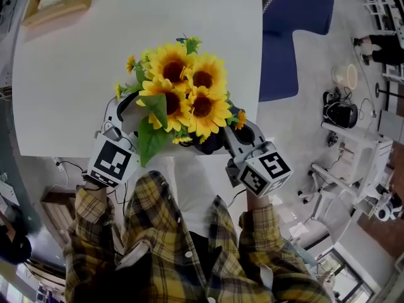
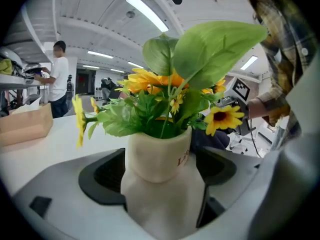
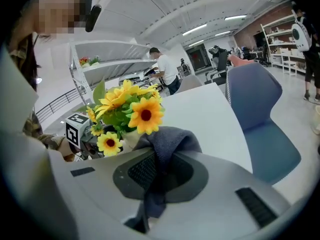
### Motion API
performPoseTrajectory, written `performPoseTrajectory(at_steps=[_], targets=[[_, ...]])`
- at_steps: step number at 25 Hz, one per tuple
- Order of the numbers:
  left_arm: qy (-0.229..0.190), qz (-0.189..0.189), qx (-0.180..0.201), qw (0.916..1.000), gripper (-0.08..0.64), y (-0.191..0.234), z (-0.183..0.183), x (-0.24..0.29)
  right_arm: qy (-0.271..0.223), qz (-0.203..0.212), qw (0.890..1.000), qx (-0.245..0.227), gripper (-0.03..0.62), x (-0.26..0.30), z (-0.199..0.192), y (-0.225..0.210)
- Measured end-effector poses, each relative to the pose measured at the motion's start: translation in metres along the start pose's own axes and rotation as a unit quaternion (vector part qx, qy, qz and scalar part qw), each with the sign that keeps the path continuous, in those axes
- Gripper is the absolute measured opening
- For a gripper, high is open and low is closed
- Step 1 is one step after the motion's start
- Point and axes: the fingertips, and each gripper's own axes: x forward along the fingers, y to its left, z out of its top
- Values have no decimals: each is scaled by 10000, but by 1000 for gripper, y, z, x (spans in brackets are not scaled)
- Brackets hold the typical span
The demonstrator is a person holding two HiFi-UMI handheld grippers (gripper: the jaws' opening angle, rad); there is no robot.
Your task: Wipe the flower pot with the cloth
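Observation:
A bunch of yellow sunflowers (image 1: 183, 93) stands near the front edge of the white table (image 1: 76, 74) and hides its pot from above. In the left gripper view the cream flower pot (image 2: 157, 156) stands upright between the wide-set jaws of my left gripper (image 2: 159, 171), which is open. The pads flank the pot's sides without a clear press. My right gripper (image 3: 157, 171) is shut on a dark blue-grey cloth (image 3: 167, 141), whose bunched end lies against the pot's right side under the flowers. From above, the left gripper (image 1: 117, 115) and right gripper (image 1: 243, 134) flank the bouquet.
A wooden tray (image 1: 57, 2) sits at the table's far left corner. A blue chair (image 1: 293, 36) stands beside the table's right edge. People stand in the background (image 2: 57, 79). The table's front edge runs just under the pot.

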Motion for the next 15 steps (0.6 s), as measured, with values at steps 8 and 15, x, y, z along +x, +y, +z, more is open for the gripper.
performPoseTrajectory(at_steps=[8,15], targets=[[194,-260,390,9987,417,8,2,11,146,172,9997,133,17,20,0,8],[235,-489,488,9973,387,10,-1,9,220,287,9990,253,17,40,4,15]])
